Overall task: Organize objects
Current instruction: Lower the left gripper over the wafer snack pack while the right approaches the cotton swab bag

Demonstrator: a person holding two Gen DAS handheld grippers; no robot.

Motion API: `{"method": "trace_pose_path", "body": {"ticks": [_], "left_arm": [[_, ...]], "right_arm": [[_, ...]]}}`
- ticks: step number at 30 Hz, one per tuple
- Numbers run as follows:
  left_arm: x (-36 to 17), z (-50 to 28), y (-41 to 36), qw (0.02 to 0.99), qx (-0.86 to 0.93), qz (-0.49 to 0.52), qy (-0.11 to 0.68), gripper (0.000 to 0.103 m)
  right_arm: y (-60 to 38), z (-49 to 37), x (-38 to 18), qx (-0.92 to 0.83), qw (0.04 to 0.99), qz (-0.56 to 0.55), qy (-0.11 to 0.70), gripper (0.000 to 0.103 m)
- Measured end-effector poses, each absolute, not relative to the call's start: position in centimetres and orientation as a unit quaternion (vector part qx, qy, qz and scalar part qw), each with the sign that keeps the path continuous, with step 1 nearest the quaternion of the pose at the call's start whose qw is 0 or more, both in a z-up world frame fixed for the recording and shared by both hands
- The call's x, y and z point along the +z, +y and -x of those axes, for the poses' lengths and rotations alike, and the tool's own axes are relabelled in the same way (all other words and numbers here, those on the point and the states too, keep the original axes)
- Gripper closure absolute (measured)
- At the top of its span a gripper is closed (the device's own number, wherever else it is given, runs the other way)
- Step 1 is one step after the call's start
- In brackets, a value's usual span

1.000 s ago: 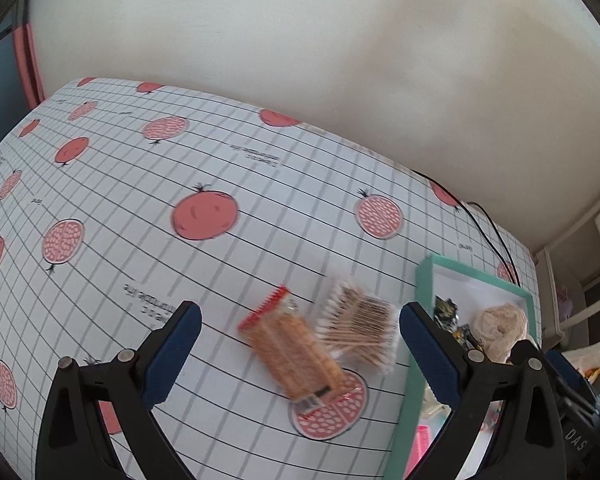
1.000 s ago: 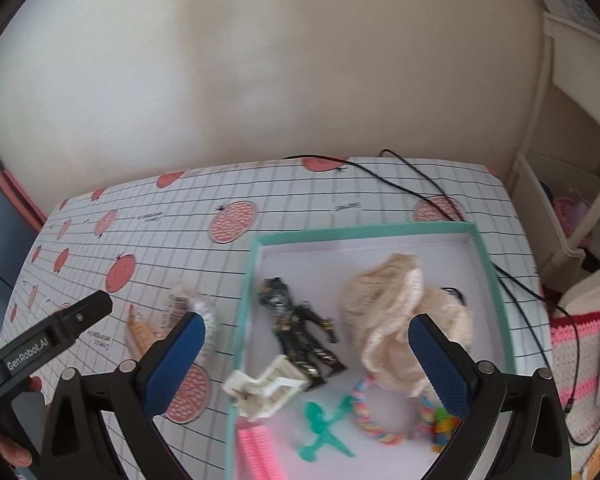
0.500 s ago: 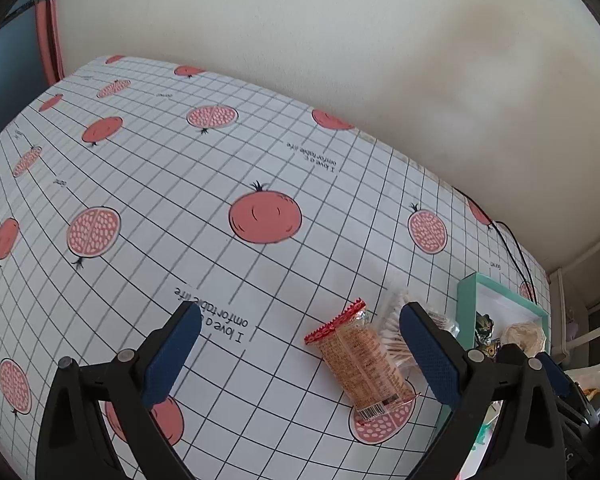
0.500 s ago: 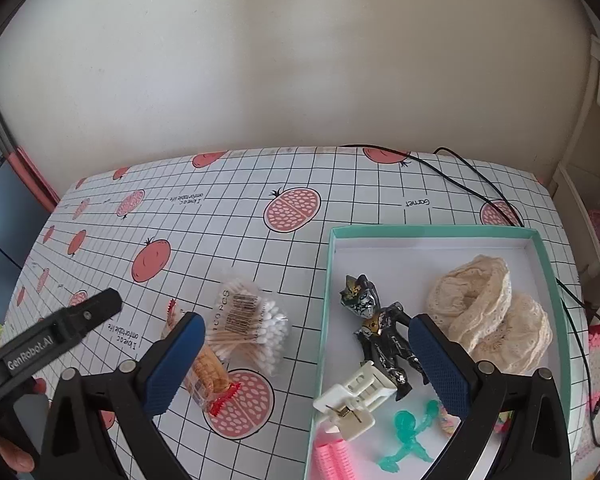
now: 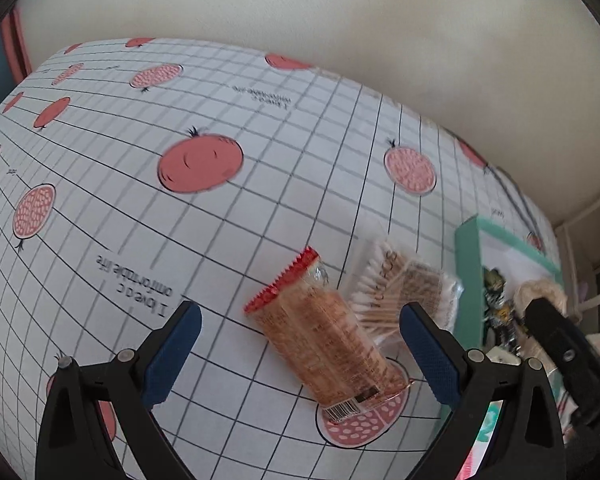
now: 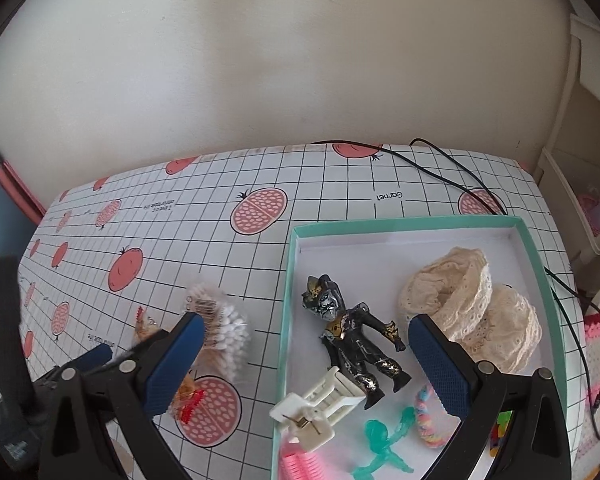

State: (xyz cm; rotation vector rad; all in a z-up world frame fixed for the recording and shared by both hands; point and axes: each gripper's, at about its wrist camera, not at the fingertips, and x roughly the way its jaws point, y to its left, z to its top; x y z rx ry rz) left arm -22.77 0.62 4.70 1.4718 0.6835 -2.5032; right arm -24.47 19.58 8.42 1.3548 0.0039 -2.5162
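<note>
Lighting: soft, even daylight in both views, bright, with only faint shadows under things on the surface (image 5: 260,208) and no hard glare. Distortion: strong fisheye bending of the grid lines, dark vignette at the corners. Focus: left wrist view smeared by motion blur across the snack packet (image 5: 324,332); right wrist view sharp, blurred only at its left edge.

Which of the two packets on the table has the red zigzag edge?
The cracker packet, orange-brown with a barcode at its near end. The cotton swab bag beside it, nearer the teal box, is clear, showing white tips.
</note>
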Motion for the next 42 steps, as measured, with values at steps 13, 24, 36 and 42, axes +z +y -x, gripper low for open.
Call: {"method": "trace_pose_path", "body": {"ticks": [13, 24, 36, 42], "left_arm": [[3.2, 22.7, 0.3, 0.112, -0.823, -0.529, 0.171, 0.004], [2.5, 21.9, -2.6, 0.138, -0.812, -0.544, 0.16, 0.004], [1.8, 21.2, -5.8, 0.149, -0.798, -0.557, 0.175, 0.004], [2.2, 20.8, -6.8, 0.14, -0.795, -0.557, 0.197, 0.004]], "right_arm": [[17.4, 24.3, 8.0, -0.87, 0.166, -0.465, 0.004, 0.0], [14.1, 24.0, 7.4, -0.865, 0.191, -0.464, 0.004, 0.0], [11.7, 24.0, 5.4, -0.856, 0.19, -0.481, 0.006, 0.0], [11.0, 24.2, 4.3, -0.851, 0.186, -0.49, 0.009, 0.0]]}}
